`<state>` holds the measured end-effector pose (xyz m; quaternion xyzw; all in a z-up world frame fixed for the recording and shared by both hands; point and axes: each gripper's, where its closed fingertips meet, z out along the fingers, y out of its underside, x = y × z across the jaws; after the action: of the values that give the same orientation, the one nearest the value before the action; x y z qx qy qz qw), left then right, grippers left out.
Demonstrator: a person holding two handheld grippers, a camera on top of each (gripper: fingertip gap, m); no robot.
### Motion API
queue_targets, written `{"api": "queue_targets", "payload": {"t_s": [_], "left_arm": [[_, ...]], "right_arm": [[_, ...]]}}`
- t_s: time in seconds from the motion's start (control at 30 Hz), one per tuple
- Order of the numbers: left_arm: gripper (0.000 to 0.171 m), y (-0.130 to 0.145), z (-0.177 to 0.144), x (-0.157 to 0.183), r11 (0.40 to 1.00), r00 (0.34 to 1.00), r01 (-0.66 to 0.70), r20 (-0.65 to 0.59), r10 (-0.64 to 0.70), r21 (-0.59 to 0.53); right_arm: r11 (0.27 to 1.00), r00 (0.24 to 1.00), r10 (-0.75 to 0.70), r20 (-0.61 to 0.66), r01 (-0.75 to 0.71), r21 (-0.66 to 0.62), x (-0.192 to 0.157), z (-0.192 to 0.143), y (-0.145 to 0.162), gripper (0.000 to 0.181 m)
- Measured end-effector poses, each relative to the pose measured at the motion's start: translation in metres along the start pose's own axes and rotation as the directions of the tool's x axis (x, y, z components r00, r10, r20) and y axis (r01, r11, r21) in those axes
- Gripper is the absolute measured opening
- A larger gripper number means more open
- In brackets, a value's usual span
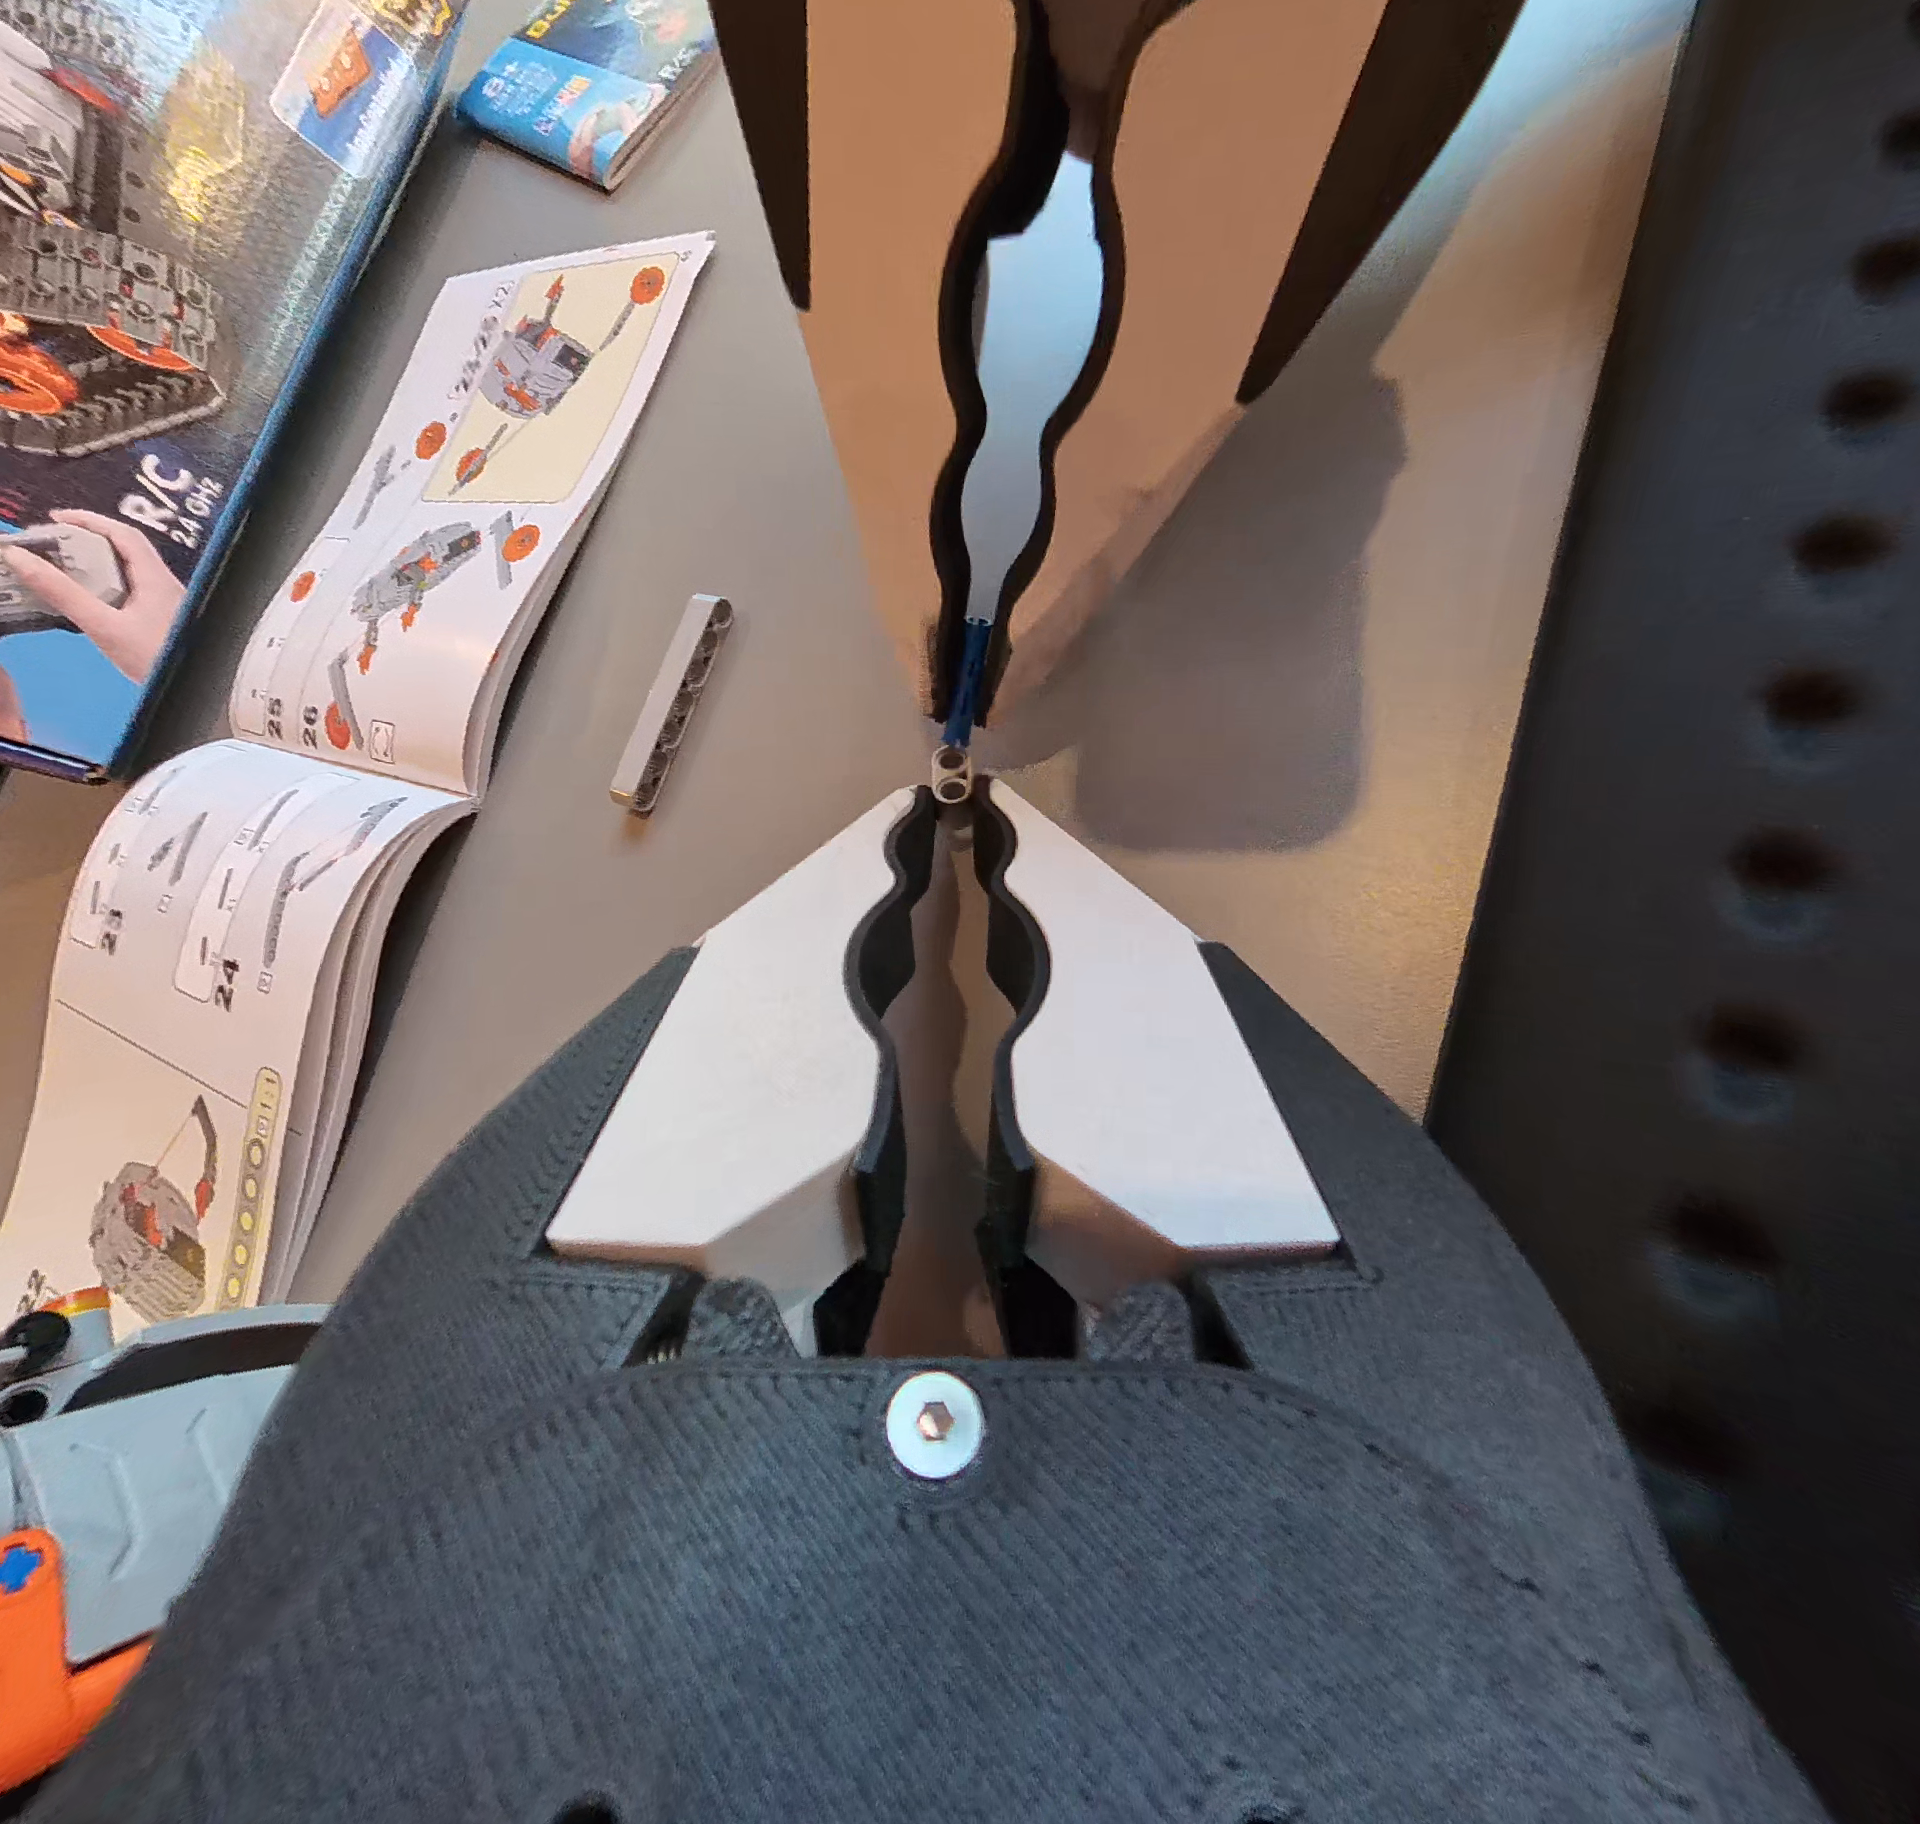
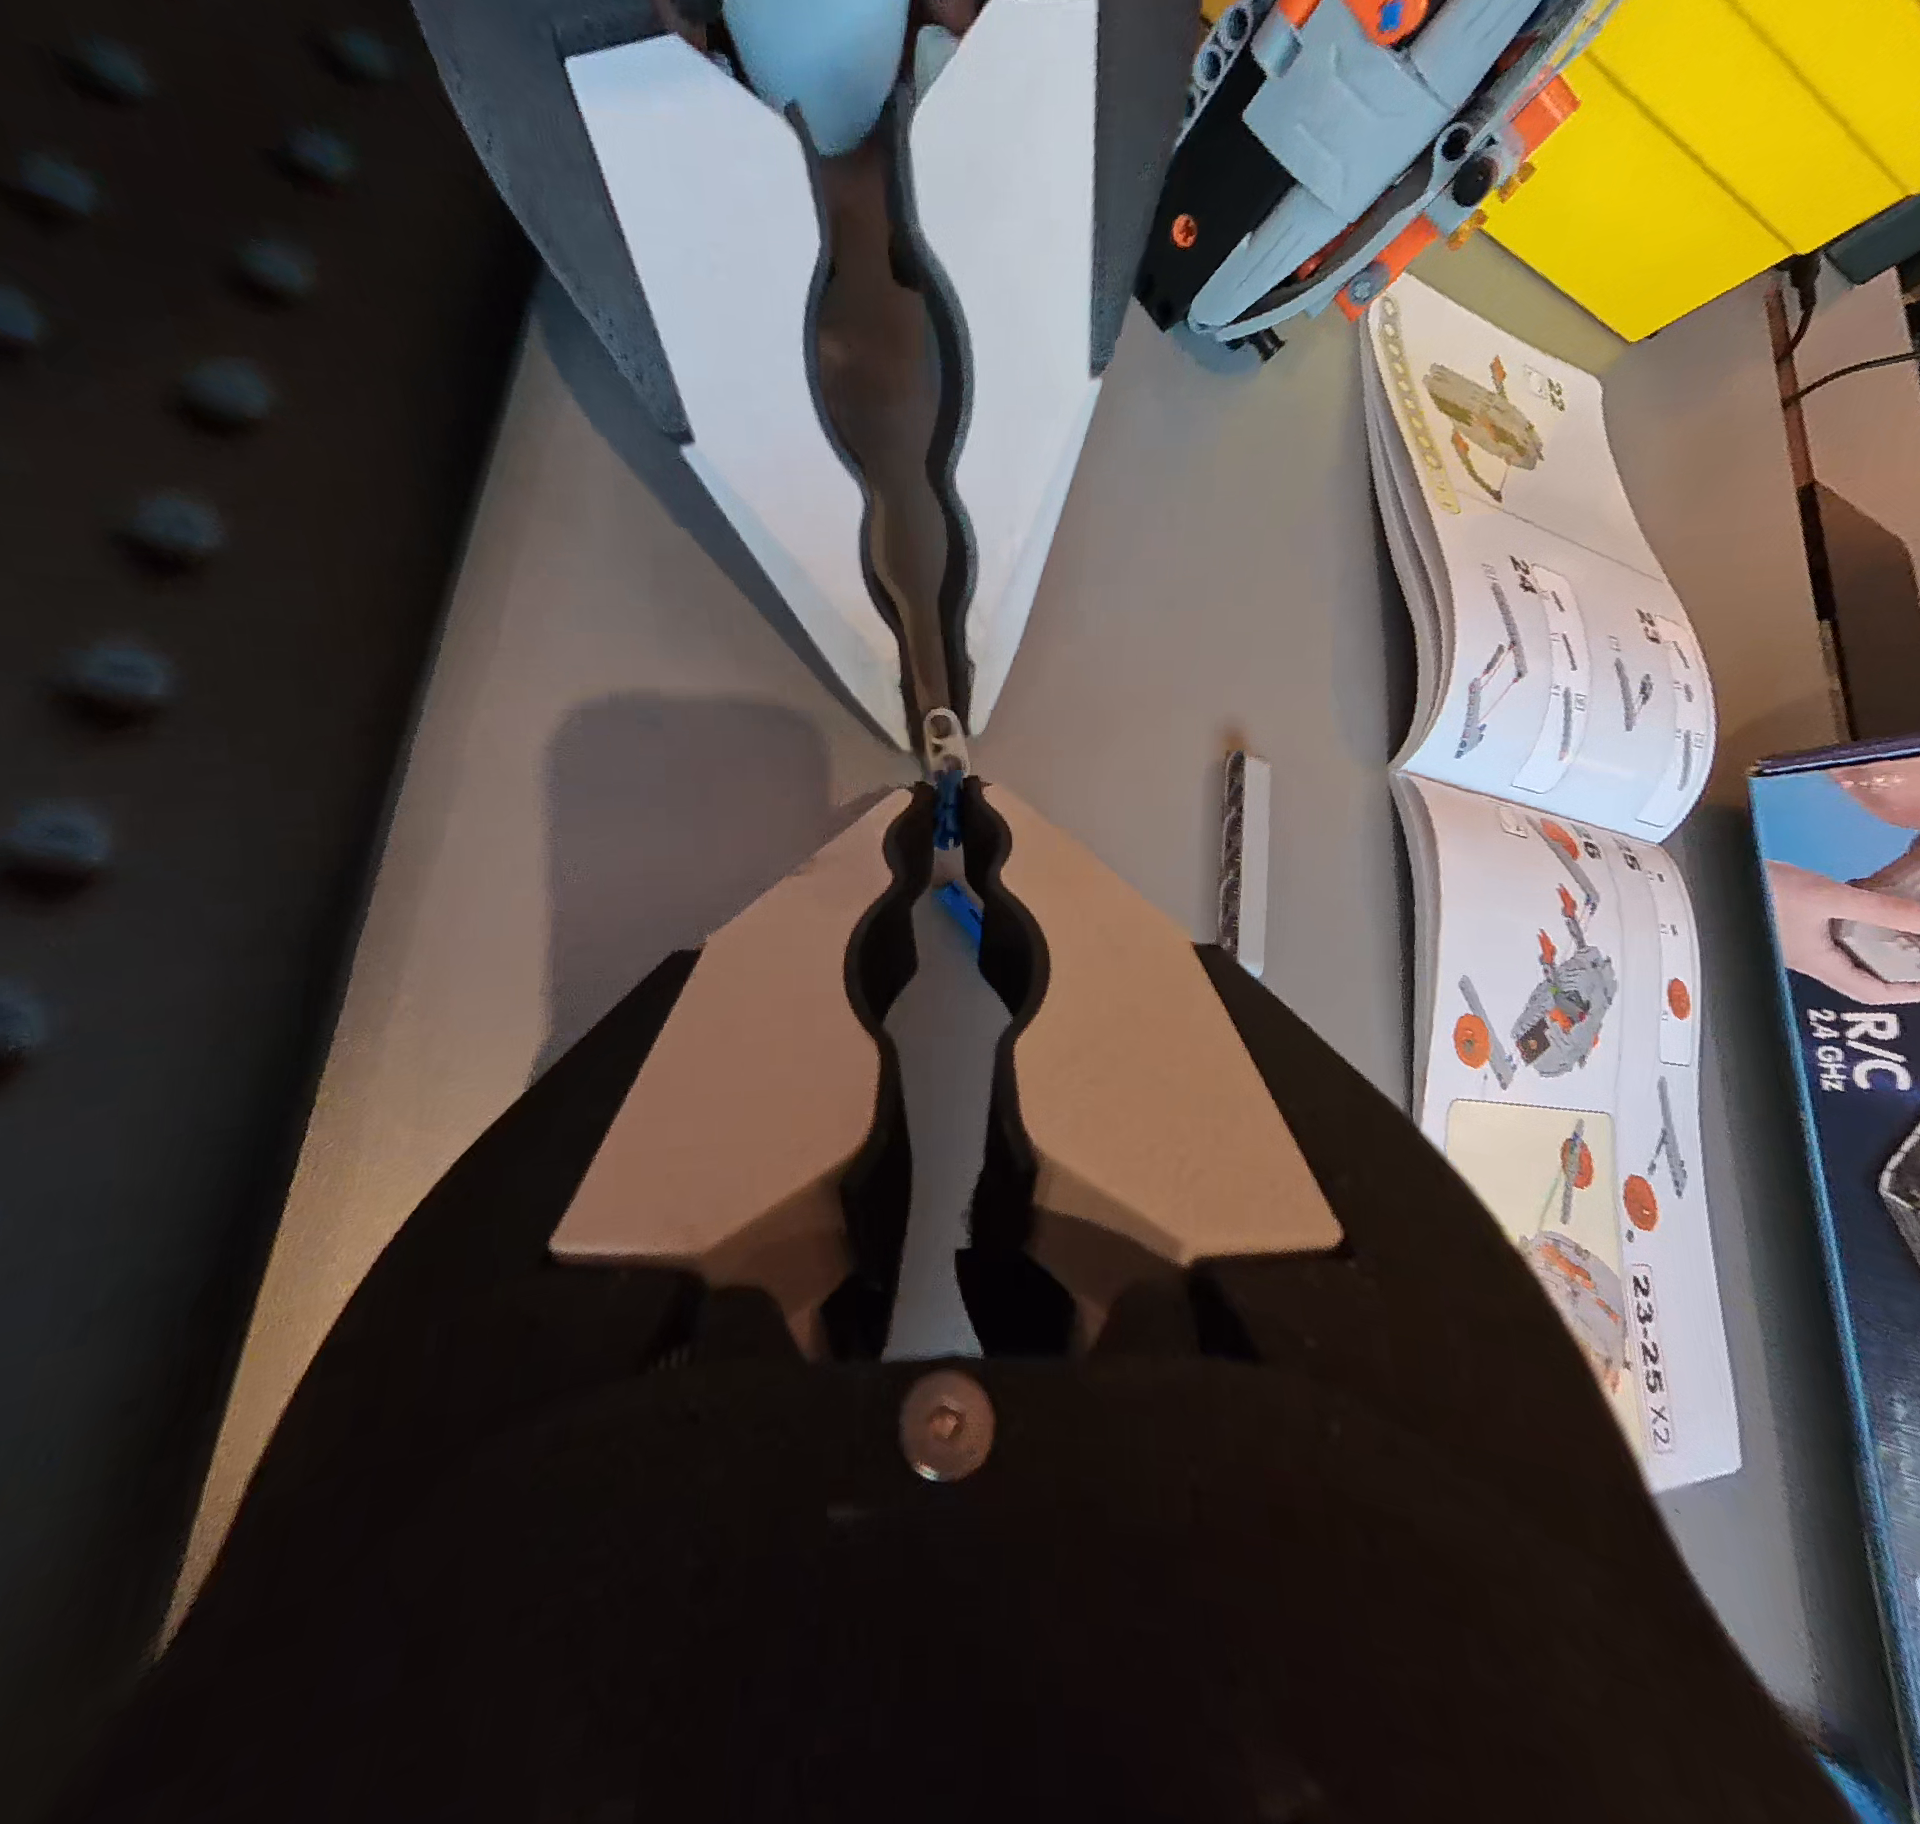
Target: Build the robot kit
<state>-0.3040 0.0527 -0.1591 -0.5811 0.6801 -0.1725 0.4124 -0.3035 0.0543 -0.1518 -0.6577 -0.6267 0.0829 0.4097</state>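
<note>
My left gripper (image 1: pixel 952 795) is shut on a small light-grey two-hole connector (image 1: pixel 951 772), held above the grey table. My right gripper (image 2: pixel 948 806) is shut on a blue pin (image 2: pixel 948 818). The two grippers meet tip to tip. The blue pin (image 1: pixel 971 668) touches the grey connector (image 2: pixel 945 740) end on. In the right wrist view the left gripper (image 2: pixel 940 725) comes in from above; in the left wrist view the right gripper (image 1: pixel 966 704) does the same. A second blue piece (image 2: pixel 961 910) lies on the table under my right gripper.
A grey multi-hole beam (image 1: pixel 673 704) lies on the table (image 1: pixel 623 943) next to an open instruction booklet (image 1: pixel 343 694). A blue toy box (image 1: pixel 177 299), a small booklet (image 1: pixel 592 101), a part-built grey and orange model (image 2: pixel 1351 122) and a yellow bin (image 2: pixel 1714 112) stand around. A dark perforated panel (image 1: pixel 1766 839) flanks one side. Only a small space, under 4 cm, lies between the two pairs of fingers.
</note>
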Motion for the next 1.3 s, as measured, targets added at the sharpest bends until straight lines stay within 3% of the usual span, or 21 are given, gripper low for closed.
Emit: {"api": "queue_targets", "payload": {"t_s": [0.17, 0.47, 0.8, 1.1, 1.3], "left_arm": [[0.005, -0.011, -0.005, 0.0, 0.997, 0.997, -0.06, 0.043, 0.058, 0.043], [0.005, -0.017, -0.01, -0.002, 0.996, 0.996, -0.054, 0.069, 0.049, 0.067], [0.005, -0.022, -0.013, -0.003, 0.99, 0.986, -0.121, 0.123, 0.113, 0.065], [0.005, -0.028, -0.016, 0.003, 0.972, 0.967, -0.221, 0.146, 0.209, 0.074], [0.005, -0.036, -0.021, 0.005, 0.969, 0.974, -0.203, 0.133, 0.185, 0.138]], "right_arm": [[1.0, 0.999, -0.002, -0.047, 0.004, 0.029, 0.004, -0.008, -0.009, 0.004], [0.999, 0.998, 0.003, -0.063, -0.001, 0.033, 0.005, -0.013, -0.012, 0.004], [0.999, 0.994, -0.05, -0.101, 0.049, -0.013, 0.006, -0.015, -0.012, 0.003], [0.99, 0.993, 0.107, 0.04, -0.11, 0.082, 0.0, -0.02, -0.013, 0.004], [0.951, 0.96, 0.226, 0.168, -0.255, 0.177, -0.002, -0.027, -0.018, 0.003]]}}
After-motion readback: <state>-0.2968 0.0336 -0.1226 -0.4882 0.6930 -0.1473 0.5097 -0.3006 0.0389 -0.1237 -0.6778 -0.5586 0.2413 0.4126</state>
